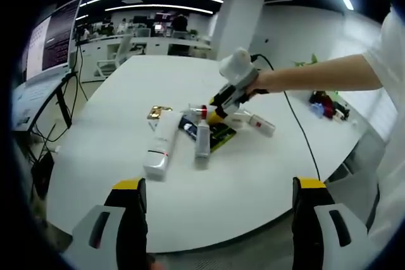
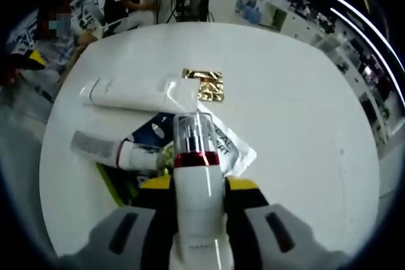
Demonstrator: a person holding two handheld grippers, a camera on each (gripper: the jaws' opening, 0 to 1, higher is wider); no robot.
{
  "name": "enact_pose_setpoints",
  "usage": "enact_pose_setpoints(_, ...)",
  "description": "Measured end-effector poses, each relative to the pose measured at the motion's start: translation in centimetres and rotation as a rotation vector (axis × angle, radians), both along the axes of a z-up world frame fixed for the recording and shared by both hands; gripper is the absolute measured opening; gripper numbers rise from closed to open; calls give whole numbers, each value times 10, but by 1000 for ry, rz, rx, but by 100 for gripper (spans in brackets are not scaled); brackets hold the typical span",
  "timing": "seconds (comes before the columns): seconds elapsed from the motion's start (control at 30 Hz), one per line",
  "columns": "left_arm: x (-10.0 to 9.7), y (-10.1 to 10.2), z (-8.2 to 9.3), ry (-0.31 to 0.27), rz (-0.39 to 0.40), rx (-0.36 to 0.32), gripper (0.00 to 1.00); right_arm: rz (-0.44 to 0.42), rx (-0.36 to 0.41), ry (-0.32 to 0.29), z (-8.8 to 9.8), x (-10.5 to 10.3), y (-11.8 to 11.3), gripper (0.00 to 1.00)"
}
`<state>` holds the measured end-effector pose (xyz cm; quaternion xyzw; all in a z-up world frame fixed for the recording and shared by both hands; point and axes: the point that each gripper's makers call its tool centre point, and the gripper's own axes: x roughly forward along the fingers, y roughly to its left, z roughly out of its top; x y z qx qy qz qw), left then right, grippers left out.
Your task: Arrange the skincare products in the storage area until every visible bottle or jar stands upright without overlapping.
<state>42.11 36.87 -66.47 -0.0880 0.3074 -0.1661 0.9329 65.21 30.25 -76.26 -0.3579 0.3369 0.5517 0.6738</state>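
Nearest in the right gripper view, the right gripper [image 2: 198, 188] has its yellow-tipped jaws clamped on a white bottle [image 2: 197, 194] with a red band and clear cap, which sits between them, cap pointing away from the camera. Beyond the cap, on the white table [image 2: 297, 93], lie a large white tube [image 2: 139, 93], a smaller grey-and-white tube [image 2: 111, 148] to the left, a dark blue sachet [image 2: 155, 132], a white sachet [image 2: 231, 147], a green packet [image 2: 126, 178] partly under them, and a gold square packet [image 2: 205, 84] farther off. All lie flat and overlap or touch in one cluster.

In the left gripper view, the left gripper [image 1: 218, 203] hovers near the table edge with jaws spread wide apart, holding nothing. At mid-table the same cluster shows: the large white tube [image 1: 161, 145] and the grey tube [image 1: 202, 140] lying side by side, the gold packet [image 1: 159, 112] behind them. The right gripper [image 1: 218, 113], held by a hand [image 1: 266, 82], reaches in from the right over the cluster with the red-banded bottle [image 1: 204, 113] at its tip. A second white tube [image 1: 253, 121] lies just right of it.
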Motion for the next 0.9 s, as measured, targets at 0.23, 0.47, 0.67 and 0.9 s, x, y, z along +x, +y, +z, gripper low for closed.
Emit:
enact_pose_setpoints(0.23,1,0,1,-4,-2,-2,94,3,-1,-14,3,-1,-2,29)
enact_pose_setpoints(0.47,0,-2,2,-4,-8,-9,93,-29,41,-37,18,-1,-10,29)
enact_pose_setpoints(0.67,0,-2,2,-8,-12,-4,93,-55,71,-54,27,-6,-20,29)
enact_pose_setpoints(0.9,0,-3,3,-12,-19,3,93,-116,121,-57,36,-12,-35,28)
